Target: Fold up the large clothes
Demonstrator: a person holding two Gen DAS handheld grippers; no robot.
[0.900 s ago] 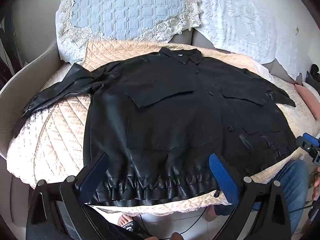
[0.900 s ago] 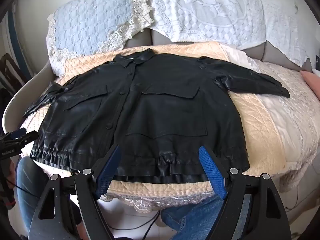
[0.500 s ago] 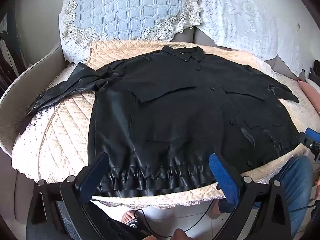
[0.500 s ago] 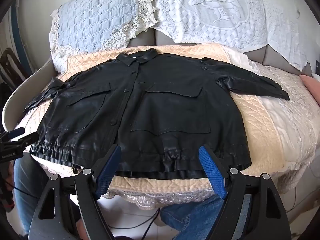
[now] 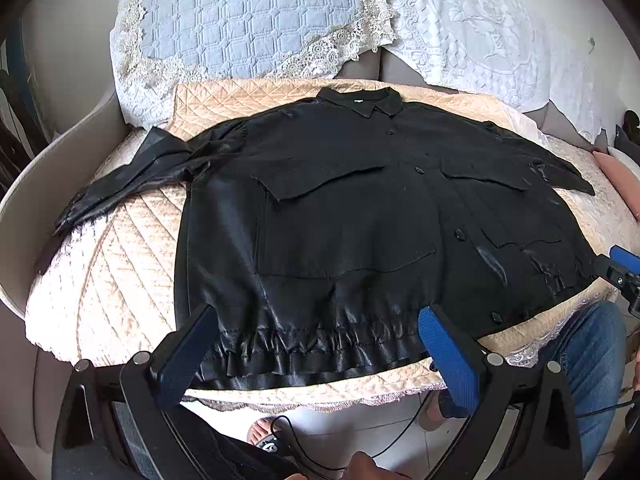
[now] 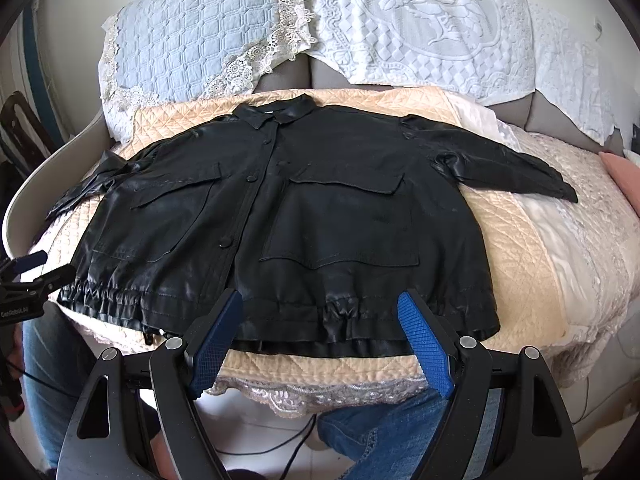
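A black satin jacket (image 5: 348, 216) (image 6: 304, 220) lies spread flat, front up, on a quilted beige sofa cover (image 5: 116, 280) (image 6: 516, 240). Its collar points to the back and its gathered hem lies at the front edge. One sleeve (image 5: 132, 172) stretches left and the other sleeve (image 6: 504, 168) stretches right. My left gripper (image 5: 316, 320) hovers open above the hem's left half, nothing between its blue pads. My right gripper (image 6: 320, 304) hovers open above the hem's right half, also holding nothing. Each gripper shows at the edge of the other's view, the right gripper (image 5: 620, 268) and the left gripper (image 6: 28, 276).
A blue lace-edged cushion cover (image 5: 248, 24) and a white embossed cover (image 6: 420, 24) drape the sofa back. A pink cushion (image 6: 620, 176) sits far right. A person's jeans-clad legs (image 6: 380, 428) and a sandalled foot (image 5: 268, 436) stand at the sofa's front edge, with cables on the tiled floor.
Both views have shifted slightly, so the jacket sits a little lower and further right in the left wrist view. Both grippers stay open and the jacket has not moved.
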